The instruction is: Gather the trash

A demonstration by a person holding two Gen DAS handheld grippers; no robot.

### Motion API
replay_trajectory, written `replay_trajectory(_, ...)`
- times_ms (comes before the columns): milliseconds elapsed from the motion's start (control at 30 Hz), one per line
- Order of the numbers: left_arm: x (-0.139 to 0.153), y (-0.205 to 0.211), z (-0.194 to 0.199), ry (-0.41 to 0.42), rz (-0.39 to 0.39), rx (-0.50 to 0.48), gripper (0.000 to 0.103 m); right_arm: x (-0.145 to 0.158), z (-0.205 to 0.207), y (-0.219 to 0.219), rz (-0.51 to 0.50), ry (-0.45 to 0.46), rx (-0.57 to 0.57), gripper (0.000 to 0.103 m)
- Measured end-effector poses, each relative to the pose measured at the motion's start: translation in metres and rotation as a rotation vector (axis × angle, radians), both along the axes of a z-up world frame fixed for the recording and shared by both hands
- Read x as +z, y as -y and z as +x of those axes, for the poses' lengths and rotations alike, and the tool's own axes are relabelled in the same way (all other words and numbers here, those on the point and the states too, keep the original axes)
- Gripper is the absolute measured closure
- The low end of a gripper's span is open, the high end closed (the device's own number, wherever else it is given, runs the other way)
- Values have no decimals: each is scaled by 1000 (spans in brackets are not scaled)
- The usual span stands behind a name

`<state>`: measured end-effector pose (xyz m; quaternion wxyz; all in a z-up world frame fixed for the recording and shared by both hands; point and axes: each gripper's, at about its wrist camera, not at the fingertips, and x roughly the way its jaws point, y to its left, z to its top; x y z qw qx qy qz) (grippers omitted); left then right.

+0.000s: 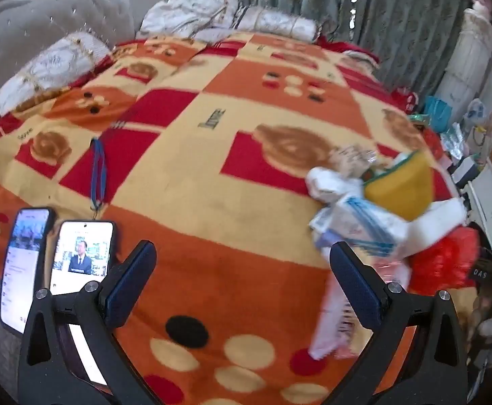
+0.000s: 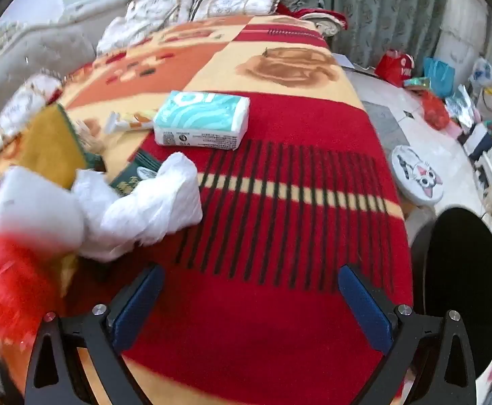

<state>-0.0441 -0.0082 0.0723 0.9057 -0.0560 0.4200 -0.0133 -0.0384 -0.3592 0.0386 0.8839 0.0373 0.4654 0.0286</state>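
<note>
Left wrist view: left gripper point(image 1: 242, 280) spread wide over the bed's patterned blanket point(image 1: 212, 175), fingers point(image 1: 129, 285) holding nothing. Open blanket ahead and between the fingers. Two lit phones point(image 1: 57, 263) at the near left edge, just beside a blue lanyard point(image 1: 98, 172). Trash pile point(image 1: 374, 202) at right near the bed's edge: crumpled white paper, yellow packet, red bag, all blurred. "DAS" legible at far right.

Right wrist view: right gripper point(image 2: 251, 307) likewise wide open and empty over red striped blanket point(image 2: 279, 236). Crumpled white paper point(image 2: 144, 209) at left; teal tissue pack point(image 2: 202, 119) beyond it, apart. Bed edge at right, black bin point(image 2: 462, 287) beside it on the floor.
</note>
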Motion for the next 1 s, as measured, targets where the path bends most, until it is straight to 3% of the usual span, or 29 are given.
replay_trajectory(267, 35, 40, -25, 108, 6, -57, 1, 64, -48, -14, 4, 171, -8, 0)
replay_trajectory(467, 49, 60, -31, 138, 1, -86, 1, 102, -72, -32, 35, 292, 8, 0)
replay_trajectory(1000, 61, 75, -29, 166, 8, -88, 1, 114, -74, -54, 1, 344, 37, 0)
